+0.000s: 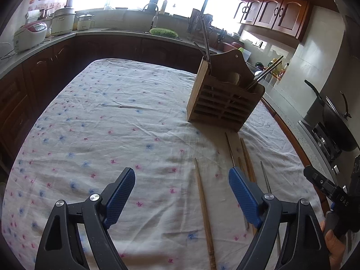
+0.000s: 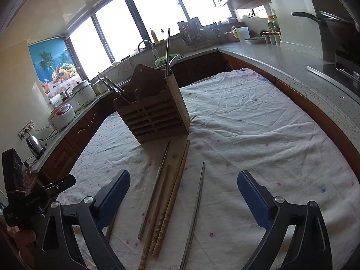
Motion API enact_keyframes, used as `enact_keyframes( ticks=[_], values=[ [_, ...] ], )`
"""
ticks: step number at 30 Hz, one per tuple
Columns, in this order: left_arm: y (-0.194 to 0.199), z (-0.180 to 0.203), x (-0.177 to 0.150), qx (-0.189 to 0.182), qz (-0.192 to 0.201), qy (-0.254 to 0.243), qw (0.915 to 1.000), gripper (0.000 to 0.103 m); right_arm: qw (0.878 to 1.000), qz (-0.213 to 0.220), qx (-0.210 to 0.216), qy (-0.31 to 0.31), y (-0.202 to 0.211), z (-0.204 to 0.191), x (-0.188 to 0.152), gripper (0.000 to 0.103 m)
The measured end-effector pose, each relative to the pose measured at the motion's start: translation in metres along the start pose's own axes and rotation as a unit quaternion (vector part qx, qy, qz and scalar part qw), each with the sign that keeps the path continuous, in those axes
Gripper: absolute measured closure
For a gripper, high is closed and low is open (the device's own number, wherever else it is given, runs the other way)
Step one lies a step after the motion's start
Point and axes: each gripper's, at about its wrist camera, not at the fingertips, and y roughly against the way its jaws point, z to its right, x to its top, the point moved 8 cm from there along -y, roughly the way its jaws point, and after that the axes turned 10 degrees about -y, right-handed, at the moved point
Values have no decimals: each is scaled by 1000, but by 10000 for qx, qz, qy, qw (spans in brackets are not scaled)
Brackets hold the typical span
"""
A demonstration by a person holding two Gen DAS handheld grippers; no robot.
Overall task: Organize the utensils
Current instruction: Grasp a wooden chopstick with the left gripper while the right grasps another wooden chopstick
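Note:
A slatted wooden utensil holder stands on the flowered tablecloth, with a few chopsticks and utensils upright in it. Several loose chopsticks lie in front of it. My left gripper is open above the cloth, and one wooden chopstick lies between its fingers, untouched. My right gripper is open too. Below it lie a metal chopstick, a wooden pair, another metal one and a further wooden one. Neither gripper holds anything.
Dark wood cabinets and a grey counter wrap around the table. A rice cooker, a sink with a green basket and a dish rack sit along the window. A black wok rests on the stove at the right.

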Motion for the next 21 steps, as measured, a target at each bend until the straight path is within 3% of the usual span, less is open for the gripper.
enact_keyframes(
  ticks=[4, 6, 11, 13, 21],
  values=[
    [-16, 5, -2, -4, -157, -93, 9998, 21, 9999, -70, -76, 66, -9, 0, 1, 17],
    [-27, 9, -4, -18, -277, -167, 9995, 27, 9997, -159, -142, 119, -18, 1, -1, 21],
    [-60, 19, -7, 3, -632, -392, 9972, 42, 9970, -635, -371, 234, -56, 6, -14, 50],
    [-74, 21, -7, -8, -774, -425, 9961, 47, 9953, -808, -451, 291, -68, 7, -18, 57],
    [-114, 28, -6, -58, -1101, -548, 9924, 67, 9896, -1051, -844, 500, -97, 16, -18, 72]
  ],
)
